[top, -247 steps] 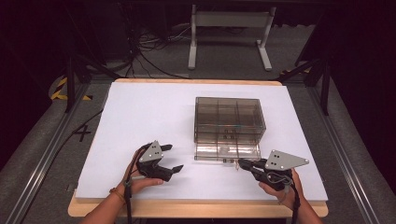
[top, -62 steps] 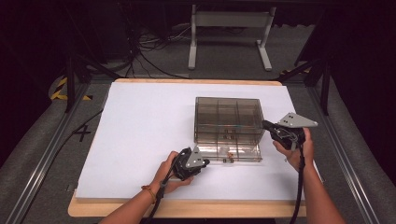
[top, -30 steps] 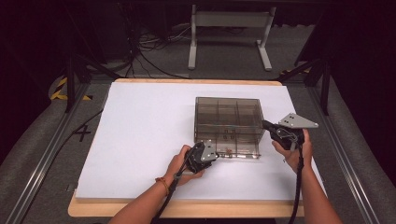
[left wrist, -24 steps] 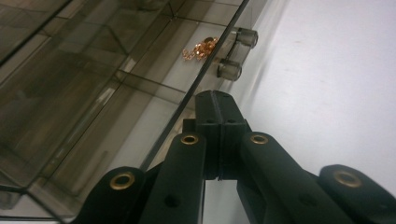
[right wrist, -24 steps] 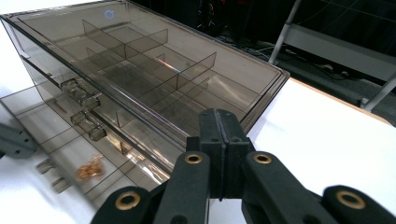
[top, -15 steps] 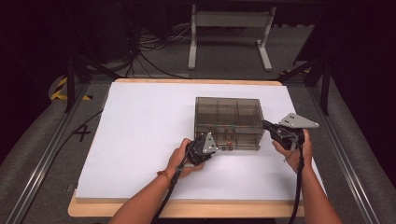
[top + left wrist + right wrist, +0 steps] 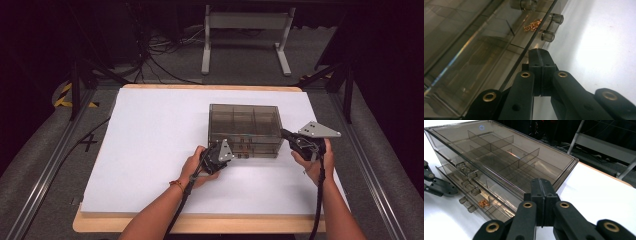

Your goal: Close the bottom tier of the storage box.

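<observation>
Left gripper (image 7: 223, 151) jaws pressed together, nothing pinched; tips at the front face of the smoked transparent plastic drawer cabinet (image 7: 244, 120), lower left corner, just short of the small clear drawer knobs (image 7: 548, 36) ahead of the tips. Right gripper (image 7: 289, 135) jaws also pressed together, empty; parked against or just beside the cabinet's right end, contact not clear from either view. Cabinet sat on the white worktop (image 7: 150, 130), directly ahead of both sets of jaws, between them.

Risks, judged:
- Shut jaws can't take a knob; would need spreading first, else just a shove on the drawer front.
- Light cabinet likely to slide on the smooth worktop if pulled without the right gripper bracing.
- Jerky pull could scatter loose contents.

Contents: top tray split by dividers, compartments looked empty. Small heap of coppery bits (image 7: 483, 203) in a lower drawer, beyond the left jaws' tips, behind the knobs. Other drawers: nothing made out through the tint.
</observation>
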Tool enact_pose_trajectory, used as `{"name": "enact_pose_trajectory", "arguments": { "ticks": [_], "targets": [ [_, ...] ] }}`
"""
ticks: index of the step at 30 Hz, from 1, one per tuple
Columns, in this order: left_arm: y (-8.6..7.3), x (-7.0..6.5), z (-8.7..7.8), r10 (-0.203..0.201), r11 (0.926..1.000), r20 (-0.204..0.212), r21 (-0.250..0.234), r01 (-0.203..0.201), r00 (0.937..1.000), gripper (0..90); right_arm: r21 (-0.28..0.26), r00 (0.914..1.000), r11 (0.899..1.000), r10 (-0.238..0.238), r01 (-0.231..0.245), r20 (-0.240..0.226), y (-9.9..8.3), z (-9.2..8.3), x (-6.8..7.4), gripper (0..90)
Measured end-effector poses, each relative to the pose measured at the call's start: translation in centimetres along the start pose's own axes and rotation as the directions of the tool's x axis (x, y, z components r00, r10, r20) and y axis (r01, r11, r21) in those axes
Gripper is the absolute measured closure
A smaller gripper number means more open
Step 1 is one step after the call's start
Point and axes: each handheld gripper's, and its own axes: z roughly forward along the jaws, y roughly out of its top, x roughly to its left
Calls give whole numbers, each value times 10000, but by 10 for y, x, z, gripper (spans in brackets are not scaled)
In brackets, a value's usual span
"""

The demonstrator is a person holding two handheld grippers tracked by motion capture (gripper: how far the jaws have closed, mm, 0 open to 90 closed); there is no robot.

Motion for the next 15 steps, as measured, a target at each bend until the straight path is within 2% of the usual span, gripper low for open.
{"name": "enact_pose_trajectory", "arguments": {
  "ticks": [3, 15],
  "targets": [
    [2, 1, 1, 103, 9999, -61, 69, -103, 9999, 895, -15, 10000, 10000, 40, -40, -18, 0, 0, 0, 900],
    [1, 5, 5, 22, 9999, -144, 133, -20, 9999, 895, -36, 10000, 10000, 54, -54, -6, -1, 0, 0, 900]
  ]
}}
